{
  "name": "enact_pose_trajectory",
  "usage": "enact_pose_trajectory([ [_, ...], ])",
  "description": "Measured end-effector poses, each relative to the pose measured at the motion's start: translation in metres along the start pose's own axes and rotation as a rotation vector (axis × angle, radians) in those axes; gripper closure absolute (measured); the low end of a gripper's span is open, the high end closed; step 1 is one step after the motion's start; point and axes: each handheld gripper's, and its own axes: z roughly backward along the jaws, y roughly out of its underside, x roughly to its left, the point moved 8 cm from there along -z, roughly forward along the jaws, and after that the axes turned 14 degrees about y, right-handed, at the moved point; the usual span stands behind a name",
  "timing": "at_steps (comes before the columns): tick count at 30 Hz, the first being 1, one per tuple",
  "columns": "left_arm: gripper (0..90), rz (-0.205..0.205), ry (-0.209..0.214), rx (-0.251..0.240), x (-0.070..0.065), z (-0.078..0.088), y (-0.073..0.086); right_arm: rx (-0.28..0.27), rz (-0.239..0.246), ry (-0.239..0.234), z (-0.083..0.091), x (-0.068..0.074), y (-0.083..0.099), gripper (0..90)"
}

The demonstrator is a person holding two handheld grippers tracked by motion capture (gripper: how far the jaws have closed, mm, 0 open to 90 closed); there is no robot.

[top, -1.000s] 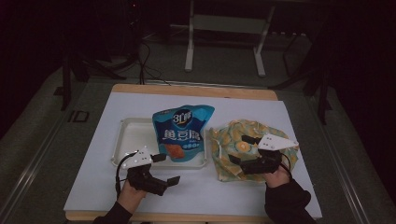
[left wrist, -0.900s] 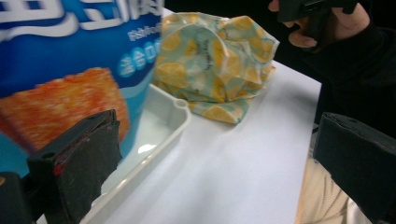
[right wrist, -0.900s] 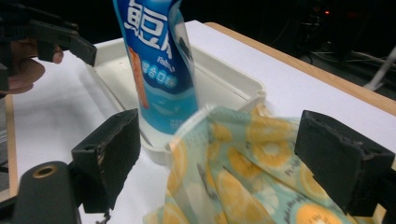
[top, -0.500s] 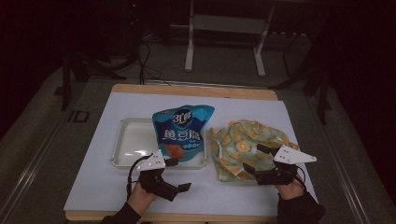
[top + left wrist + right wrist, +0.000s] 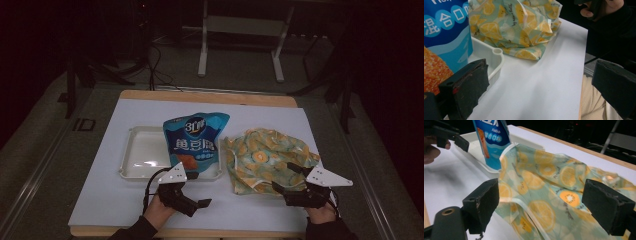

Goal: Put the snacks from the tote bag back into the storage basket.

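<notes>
A blue snack bag (image 5: 194,142) stands tilted in a white tray (image 5: 145,157), at its right end. Right of the tray lies a crumpled cloth bag (image 5: 265,157) printed with orange slices. My left gripper (image 5: 197,200) is open near the front edge, below the tray's right corner, with its jaws pointing right and nothing between them. In the left gripper view, the left gripper (image 5: 541,85) frames bare white table, with the tray corner (image 5: 497,52) and cloth bag (image 5: 524,27) ahead. My right gripper (image 5: 283,177) is open at the cloth bag's near right edge. In the right gripper view, the right gripper (image 5: 545,202) straddles the cloth bag (image 5: 554,182).
A white sheet (image 5: 115,195) covers the table, with a wooden strip (image 5: 205,96) at the far edge. Metal stand legs (image 5: 202,55) and cables lie on the dark floor beyond. The left gripper (image 5: 449,135) appears far off in the right gripper view.
Both grippers have pulled back toward the front edge and drifted right. The left one left the tray's front rim; the right one came off the cloth bag's middle.
</notes>
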Motion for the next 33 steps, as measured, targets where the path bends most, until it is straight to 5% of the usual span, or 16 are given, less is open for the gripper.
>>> enact_pose_trajectory([
  [10, 1.3, -0.014, 0.002, 0.010, 0.004, -0.006, 0.004, 0.001, -0.053, 0.070, 0.012, -0.015, 0.018, 14.2],
  [25, 1.3, -0.040, -0.063, 0.017, 0.008, -0.006, 0.009, -0.009, -0.040, 0.151, 0.009, -0.024, 0.028, 14.2],
  [33, 1.3, -0.036, -0.085, 0.011, 0.009, -0.001, 0.012, -0.021, -0.049, 0.153, 0.010, -0.025, 0.027, 14.1],
])
